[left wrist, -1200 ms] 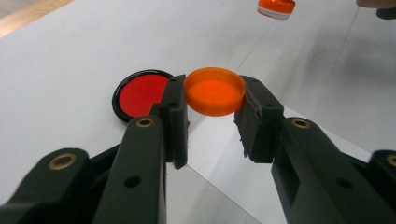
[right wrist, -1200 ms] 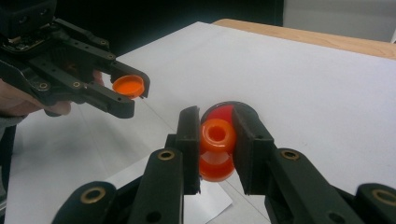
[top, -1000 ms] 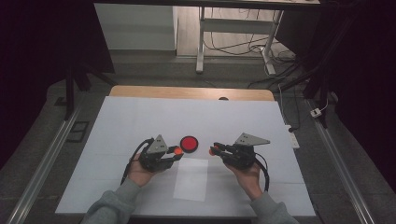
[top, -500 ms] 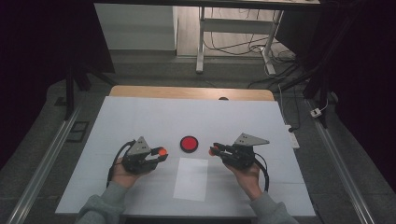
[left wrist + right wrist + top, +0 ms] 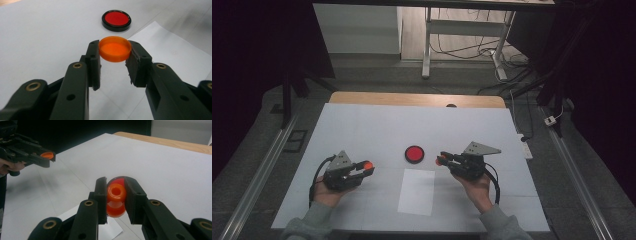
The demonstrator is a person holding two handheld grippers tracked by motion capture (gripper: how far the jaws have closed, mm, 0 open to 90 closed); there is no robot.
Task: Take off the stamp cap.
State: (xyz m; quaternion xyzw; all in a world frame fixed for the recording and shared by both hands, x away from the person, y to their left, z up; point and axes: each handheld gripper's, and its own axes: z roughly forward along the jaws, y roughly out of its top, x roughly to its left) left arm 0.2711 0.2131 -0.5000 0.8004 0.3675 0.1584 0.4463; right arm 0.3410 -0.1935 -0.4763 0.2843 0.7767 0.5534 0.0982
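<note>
Left tongs (image 5: 113,58) pinch an orange cap (image 5: 115,48); right tongs (image 5: 115,195) pinch an orange bottle (image 5: 116,198). Best keep both grips firm, cap level, and line it up squarely with the bottle's mouth.

Disc (image 5: 414,154) lies on the table (image 5: 362,125) at centre, just behind the paper sheet (image 5: 417,191). Left gripper (image 5: 367,166) is left of the sheet, holding a cap (image 5: 115,48) above the table. Right gripper (image 5: 441,159) is right of the disc, holding a small bottle (image 5: 116,199), mouth facing the camera.
</note>
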